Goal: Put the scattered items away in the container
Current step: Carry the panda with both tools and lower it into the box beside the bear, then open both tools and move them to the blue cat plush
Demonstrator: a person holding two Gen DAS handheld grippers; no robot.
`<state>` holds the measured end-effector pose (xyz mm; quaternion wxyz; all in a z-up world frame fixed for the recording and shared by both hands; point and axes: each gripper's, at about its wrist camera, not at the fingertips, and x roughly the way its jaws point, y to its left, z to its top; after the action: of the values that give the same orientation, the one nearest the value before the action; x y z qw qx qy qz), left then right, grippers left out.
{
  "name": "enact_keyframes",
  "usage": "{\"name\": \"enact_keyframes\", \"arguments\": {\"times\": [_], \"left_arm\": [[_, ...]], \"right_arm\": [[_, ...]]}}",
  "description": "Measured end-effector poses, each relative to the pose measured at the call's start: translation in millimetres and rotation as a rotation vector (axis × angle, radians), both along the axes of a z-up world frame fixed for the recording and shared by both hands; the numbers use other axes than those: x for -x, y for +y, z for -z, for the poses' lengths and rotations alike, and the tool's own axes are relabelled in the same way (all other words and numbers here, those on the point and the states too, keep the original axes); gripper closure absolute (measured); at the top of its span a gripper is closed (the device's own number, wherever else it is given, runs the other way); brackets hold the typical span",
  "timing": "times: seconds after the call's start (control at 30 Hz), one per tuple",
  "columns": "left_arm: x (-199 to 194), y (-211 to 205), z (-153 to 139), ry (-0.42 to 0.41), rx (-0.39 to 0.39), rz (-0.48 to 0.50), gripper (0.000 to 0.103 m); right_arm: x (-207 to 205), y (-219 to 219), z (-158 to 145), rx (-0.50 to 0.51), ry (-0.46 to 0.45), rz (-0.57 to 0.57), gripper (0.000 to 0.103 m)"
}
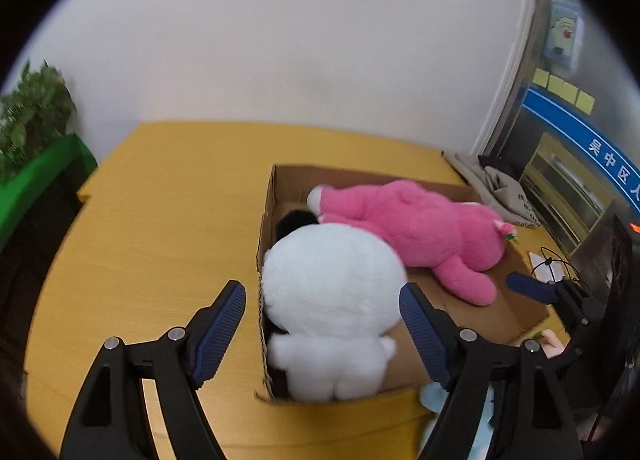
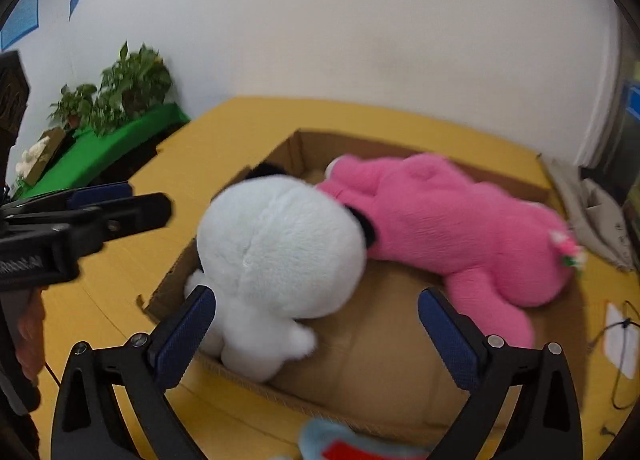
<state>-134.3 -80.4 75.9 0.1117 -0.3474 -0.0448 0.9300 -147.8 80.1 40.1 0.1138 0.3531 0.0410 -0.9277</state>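
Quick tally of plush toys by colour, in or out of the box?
White plush toy, in the cardboard box: 1
Pink plush toy, in the box: 1
Light blue plush toy, outside the box at its near edge, only partly in view: 1
Total: 3

One open brown cardboard box lies ahead of the right jaws. Two plush toys lie in it: one white round-headed plush with black ears ahead of the left finger, and one pink fluffy plush bear beyond the right finger. One light-blue plush with a red patch shows below, between the jaws, outside the box. Two potted green plants stand far left. Four yellow sticky notes hang far right of the left jaws.
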Motion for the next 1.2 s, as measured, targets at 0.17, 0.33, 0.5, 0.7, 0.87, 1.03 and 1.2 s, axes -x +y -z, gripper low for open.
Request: {"name": "enact_keyframes", "arguments": {"times": [0.17, 0.33, 0.5, 0.7, 0.87, 1.03, 1.2], "left_arm": [[-72, 39, -20, 0.079, 0.028, -0.015, 0.022], [-101, 74, -3, 0.035, 0.035, 0.002, 0.022], [-120, 90, 5, 0.011, 0.022, 0.011, 0.022], [-132, 99, 6, -0.004, 0.03, 0.025, 0.022], [-129, 102, 21, -0.042, 0.027, 0.039, 0.022], [-117, 99, 41, -0.109, 0.007, 0.06, 0.022], [-106, 98, 64, -0.164, -0.016, 0.098, 0.022]], "right_arm": [[-70, 41, -39, -0.034, 0.121, 0.125, 0.0], [-114, 62, -50, -0.103, 0.152, 0.22, 0.0], [-145, 66, -49, -0.176, 0.173, 0.228, 0.0], [-166, 77, -40, -0.171, 0.135, 0.214, 0.0], [-168, 82, -29, -0.162, 0.107, 0.212, 0.0], [-160, 84, -16, -0.148, 0.066, 0.205, 0.0], [-149, 85, -3, -0.134, 0.024, 0.2, 0.0]]}}
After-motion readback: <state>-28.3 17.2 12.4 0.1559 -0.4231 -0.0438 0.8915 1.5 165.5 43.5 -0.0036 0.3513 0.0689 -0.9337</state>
